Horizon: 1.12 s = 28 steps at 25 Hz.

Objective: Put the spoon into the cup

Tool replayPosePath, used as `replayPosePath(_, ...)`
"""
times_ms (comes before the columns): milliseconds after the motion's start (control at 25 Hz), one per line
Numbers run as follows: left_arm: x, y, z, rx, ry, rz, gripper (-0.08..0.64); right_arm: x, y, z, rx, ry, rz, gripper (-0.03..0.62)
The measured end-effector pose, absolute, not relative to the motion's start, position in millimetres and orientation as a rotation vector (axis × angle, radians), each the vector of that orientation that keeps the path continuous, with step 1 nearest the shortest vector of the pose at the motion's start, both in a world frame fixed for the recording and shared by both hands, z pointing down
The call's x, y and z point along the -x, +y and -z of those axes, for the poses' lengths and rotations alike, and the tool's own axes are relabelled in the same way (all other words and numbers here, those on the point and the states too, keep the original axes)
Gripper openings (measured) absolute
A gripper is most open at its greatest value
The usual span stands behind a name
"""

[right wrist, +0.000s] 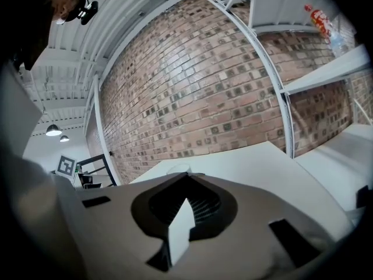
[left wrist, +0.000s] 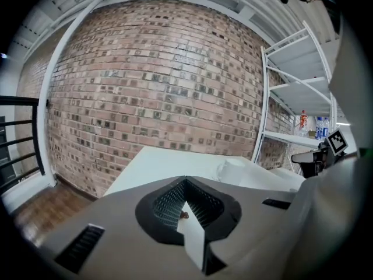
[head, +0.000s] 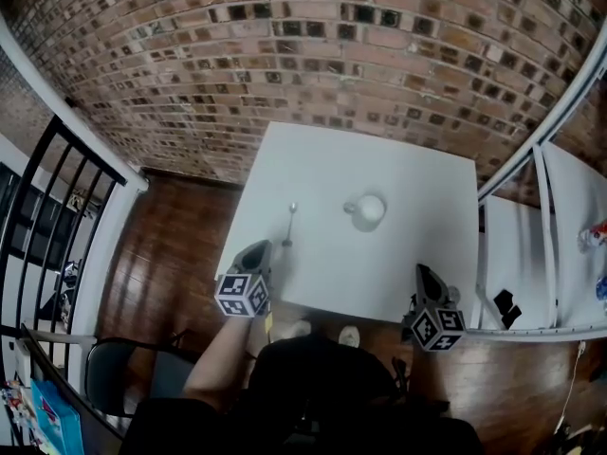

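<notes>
A small metal spoon (head: pixel 290 224) lies on the white table (head: pixel 398 173), left of the middle, its bowl toward the far side. The white cup (head: pixel 367 210) stands upright to its right, with a gap between them. My left gripper (head: pixel 256 253) hovers at the table's near edge just short of the spoon's handle, its jaws shut and empty. At the near right corner, the right gripper (head: pixel 423 275) also looks shut with nothing in it. The cup (left wrist: pixel 240 171) shows ahead and to the right in the left gripper view (left wrist: pixel 186 179). In the right gripper view (right wrist: pixel 187 177) only the cup's rim (right wrist: pixel 178 170) peeks over the jaws.
A brick wall (head: pixel 313 55) stands behind the table. White shelving (head: pixel 555 226) with small items runs along the right. A black railing (head: pixel 47 207) and a dark chair (head: pixel 123 373) are at the left over a wooden floor.
</notes>
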<state>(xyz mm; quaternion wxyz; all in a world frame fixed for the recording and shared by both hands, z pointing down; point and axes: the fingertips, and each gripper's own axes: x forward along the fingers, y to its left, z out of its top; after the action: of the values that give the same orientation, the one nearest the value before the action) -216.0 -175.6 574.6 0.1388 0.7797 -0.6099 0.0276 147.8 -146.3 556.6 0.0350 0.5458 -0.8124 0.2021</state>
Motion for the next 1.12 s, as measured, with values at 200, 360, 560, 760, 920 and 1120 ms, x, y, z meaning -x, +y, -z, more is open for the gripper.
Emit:
replayPosePath(200,205.3,-195.4,-615.4,-2.168,-1.718,-0.249,0.005,-151.3,-148.4,-550.1,-1.686,-2.499,-0.601,0.005)
replayPosePath(360,191.6,-209.2,-649.0,-2.085,-1.644,-0.353,0.183,-158.5,-145.9,-552.5,-1.712,-2.481,-0.623,0.005)
replayPosePath(560,190.3,-218.6,-661.9,-2.043,-1.662,-0.409,0.183,-164.4,-142.7,-556.8,-1.717,-2.462,-0.644,0.005)
replayPosePath(760,191.1,-224.6,-675.3,-2.019,-1.66,-0.458,0.184,-172.0,-141.1,-559.5,-1.748,-2.436,-0.659,0.005)
replayPosePath(920,183.7,-228.3,-686.0,-2.011,-1.641,-0.495,0.184,-177.8,-137.4,-562.8,-1.769,-2.414,-0.669,0.005)
replayPosePath(1120,186.4,-225.9,-701.6,-1.97,-1.663,-0.571,0.188,-182.4,-133.1,-563.3,-1.793,-2.395,-0.677,0.005)
